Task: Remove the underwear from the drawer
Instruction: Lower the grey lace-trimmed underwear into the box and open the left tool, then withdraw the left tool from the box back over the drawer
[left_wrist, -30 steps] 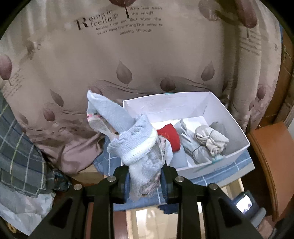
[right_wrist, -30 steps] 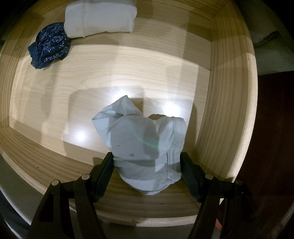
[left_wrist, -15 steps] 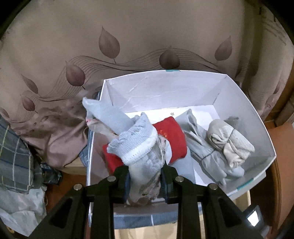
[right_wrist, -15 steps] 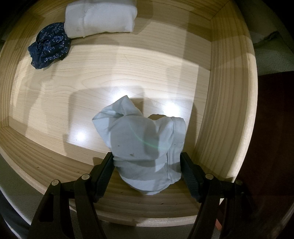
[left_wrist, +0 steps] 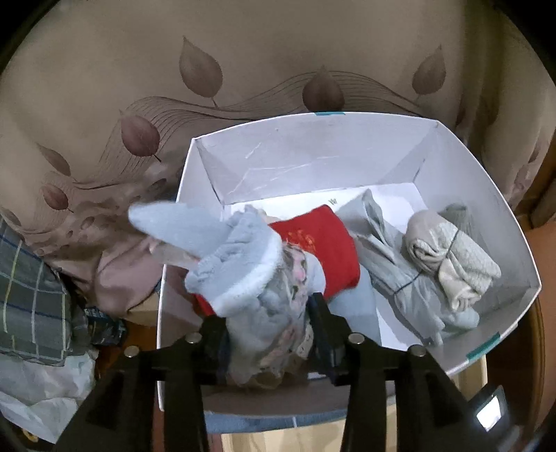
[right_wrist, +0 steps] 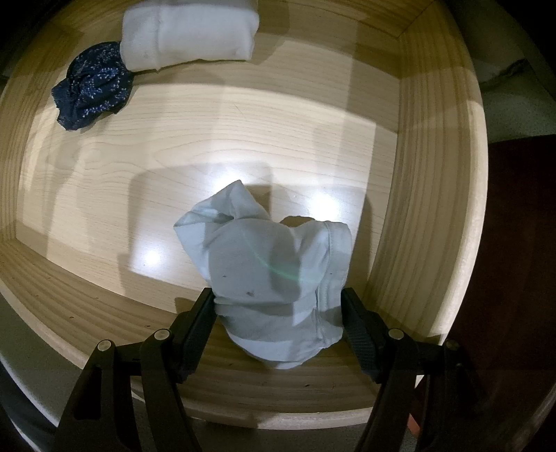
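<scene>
In the left wrist view a pale blue underwear bundle [left_wrist: 239, 264] with floral lace sits between the jaws of my left gripper [left_wrist: 267, 313], low over the near left part of a white box [left_wrist: 347, 139]. The jaws are opening, and the cloth still fills the gap and touches both pads. In the right wrist view my right gripper [right_wrist: 277, 295] points straight down into a light wooden drawer [right_wrist: 434, 174]. It is shut on a crumpled pale grey-blue underwear piece [right_wrist: 264, 264] by the drawer's front wall.
The box holds a red folded piece [left_wrist: 326, 250] and grey rolled pieces [left_wrist: 448, 257]. A leaf-print cloth [left_wrist: 243, 69] hangs behind the box. At the drawer's far left lie a navy dotted piece [right_wrist: 92, 85] and a white folded one [right_wrist: 189, 31].
My left gripper has come down and forward over the white box with the bundle, and its jaws have spread wider around the cloth. The right gripper and its cloth have not moved.
</scene>
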